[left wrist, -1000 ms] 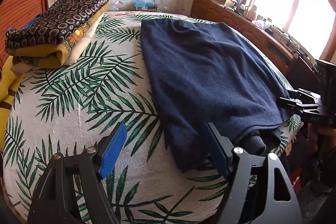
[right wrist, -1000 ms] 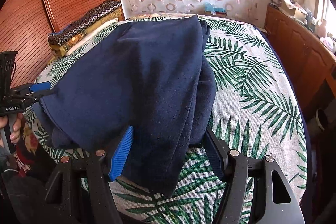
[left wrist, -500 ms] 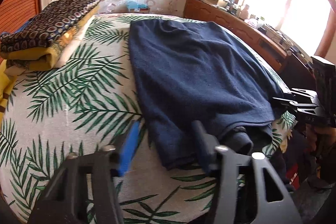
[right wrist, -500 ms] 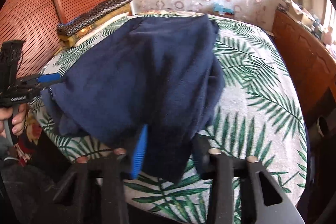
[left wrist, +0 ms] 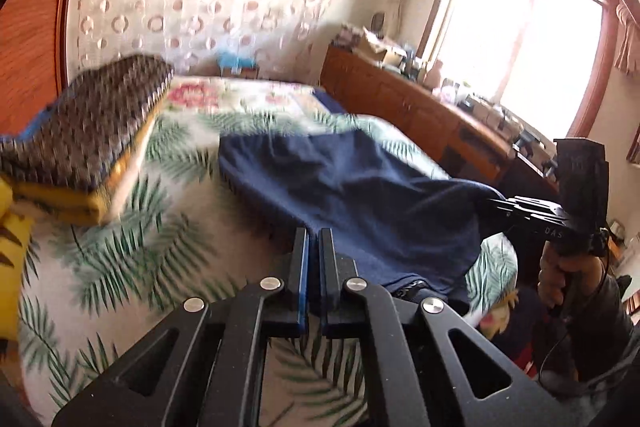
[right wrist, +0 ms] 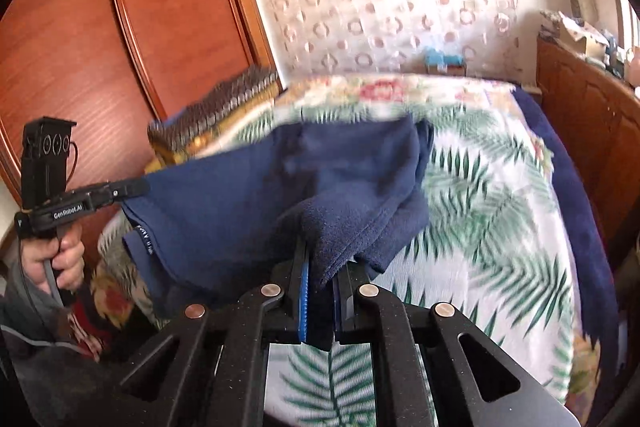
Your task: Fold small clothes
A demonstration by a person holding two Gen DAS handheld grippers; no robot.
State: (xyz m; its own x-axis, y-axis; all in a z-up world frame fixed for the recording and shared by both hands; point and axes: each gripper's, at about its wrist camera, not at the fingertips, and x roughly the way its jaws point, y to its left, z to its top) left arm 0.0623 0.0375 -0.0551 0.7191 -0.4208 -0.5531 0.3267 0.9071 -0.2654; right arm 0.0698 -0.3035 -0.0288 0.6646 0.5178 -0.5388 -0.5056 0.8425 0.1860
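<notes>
Pinching the near left corner of the navy garment [left wrist: 360,187] between the pads of the left gripper [left wrist: 314,239], jaws just having closed nearly flat together on the cloth edge. Clamping the near right corner in the right gripper [right wrist: 320,263], jaws also just having closed, a thick fold of navy fleece bulging up between the blue pads. Hanging raised at both near corners, with the far end lying on the palm-leaf bedspread [left wrist: 120,259] toward 12 o'clock. Showing, in the left wrist view, the right gripper at 3 o'clock biting the cloth edge; in the right wrist view, the left gripper [right wrist: 136,187] at 9 o'clock doing likewise, a hand [right wrist: 52,259] wrapping its handle. Sitting at 10 o'clock, apart from the garment: a stack of folded patterned clothes [left wrist: 80,139]. Blurring throughout.
</notes>
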